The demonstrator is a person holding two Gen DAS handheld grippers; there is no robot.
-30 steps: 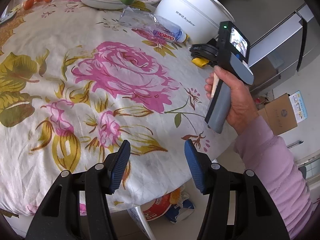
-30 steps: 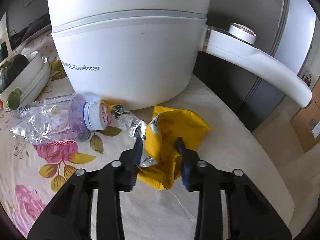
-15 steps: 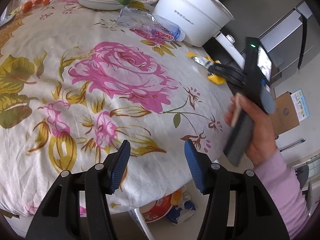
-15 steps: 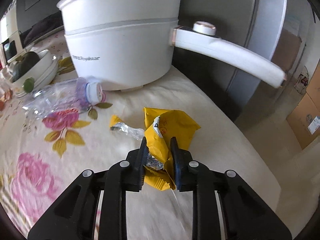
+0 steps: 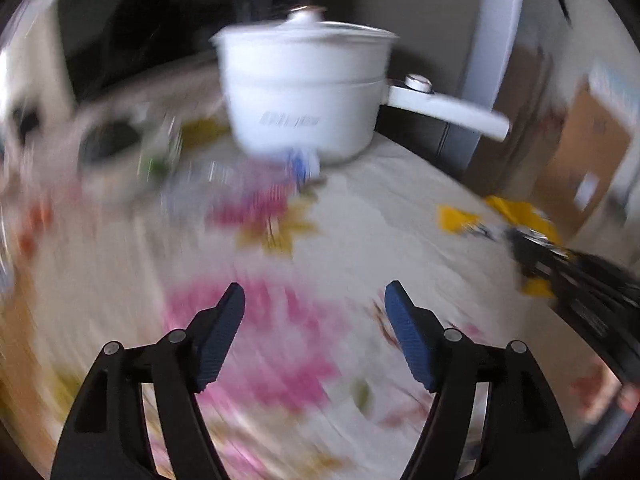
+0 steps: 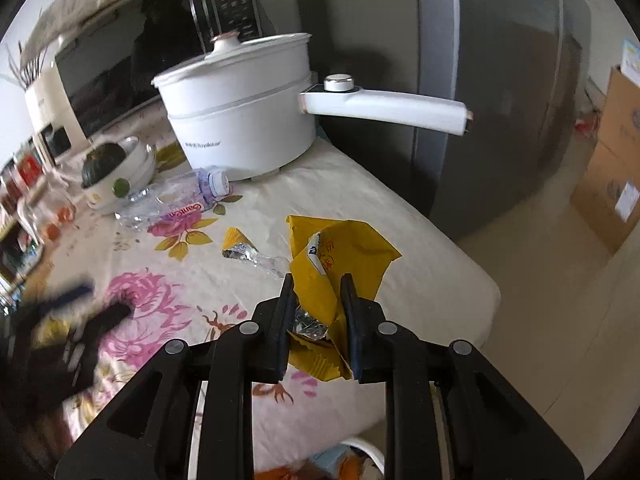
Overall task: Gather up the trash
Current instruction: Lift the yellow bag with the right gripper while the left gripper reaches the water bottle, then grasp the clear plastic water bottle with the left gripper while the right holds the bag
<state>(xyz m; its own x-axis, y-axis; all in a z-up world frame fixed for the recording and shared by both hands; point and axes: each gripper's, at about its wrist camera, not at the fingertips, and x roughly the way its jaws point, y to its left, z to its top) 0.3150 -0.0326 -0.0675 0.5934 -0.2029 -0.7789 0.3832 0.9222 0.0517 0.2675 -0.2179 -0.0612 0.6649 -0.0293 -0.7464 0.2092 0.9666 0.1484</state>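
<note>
Right gripper is clamped on the crumpled yellow foil-lined snack wrapper, its narrow jaws pinching the packet above the floral-print white tablecloth, and a torn yellow-and-silver scrap of wrapper lies on the cloth just beside it. Left gripper hangs over the pink roses with its blue pads spread wide, jaws just been opening, nothing between them; that view is heavily blurred. Further out, a crushed clear plastic bottle with a white cap lies on its side against the white electric pot with a long handle. Left of it sits a white bowl holding a dark green squash. Behind the table stands a grey refrigerator, with brown cardboard boxes on the floor to the right.
</note>
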